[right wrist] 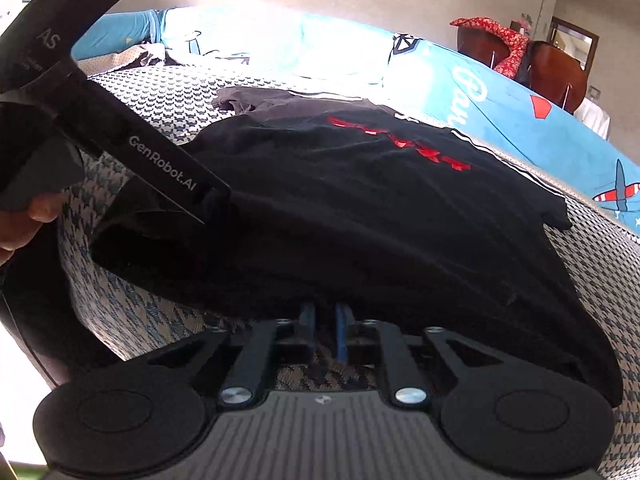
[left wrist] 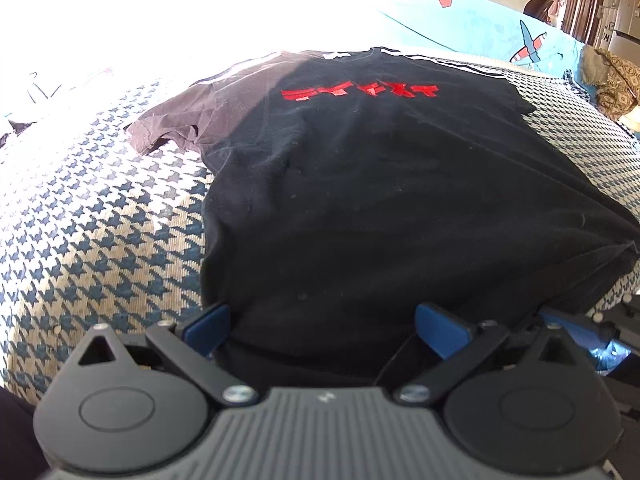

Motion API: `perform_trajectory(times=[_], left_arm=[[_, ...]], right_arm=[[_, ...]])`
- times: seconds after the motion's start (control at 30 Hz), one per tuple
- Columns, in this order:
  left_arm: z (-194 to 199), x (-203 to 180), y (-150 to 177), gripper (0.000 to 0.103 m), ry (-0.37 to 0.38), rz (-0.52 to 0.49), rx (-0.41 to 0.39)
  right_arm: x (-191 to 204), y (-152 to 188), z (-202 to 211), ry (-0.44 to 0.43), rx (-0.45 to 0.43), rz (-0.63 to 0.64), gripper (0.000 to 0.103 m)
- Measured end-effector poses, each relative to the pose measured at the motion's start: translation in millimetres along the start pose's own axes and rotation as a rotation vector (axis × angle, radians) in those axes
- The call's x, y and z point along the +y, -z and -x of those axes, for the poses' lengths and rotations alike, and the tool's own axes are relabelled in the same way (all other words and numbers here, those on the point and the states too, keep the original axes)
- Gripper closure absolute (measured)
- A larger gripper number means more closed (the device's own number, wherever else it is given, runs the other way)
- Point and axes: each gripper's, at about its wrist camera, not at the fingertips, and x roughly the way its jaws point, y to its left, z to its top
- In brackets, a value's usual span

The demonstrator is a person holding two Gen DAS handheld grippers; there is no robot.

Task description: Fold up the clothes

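Right gripper (right wrist: 325, 320) tips hidden under black tee (right wrist: 360, 208).

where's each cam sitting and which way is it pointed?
Left wrist: on the left tongs at the hem, facing up the black T-shirt; open blue fingers show.
Right wrist: on the right tongs, same hem, closed on it; left tongs' body and a hand show.
Shared: shirt, houndstooth cover.
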Motion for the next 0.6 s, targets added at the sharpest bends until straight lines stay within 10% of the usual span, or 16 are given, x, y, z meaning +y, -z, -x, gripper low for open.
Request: perform_trajectory(times=[0.6], left_arm=[[11.8, 6.8, -8.0, 0.000, 0.053, 0.064, -0.061]], right_arm=[[0.6, 5.7, 22.5, -0.154, 0.041, 0.009, 0.098]])
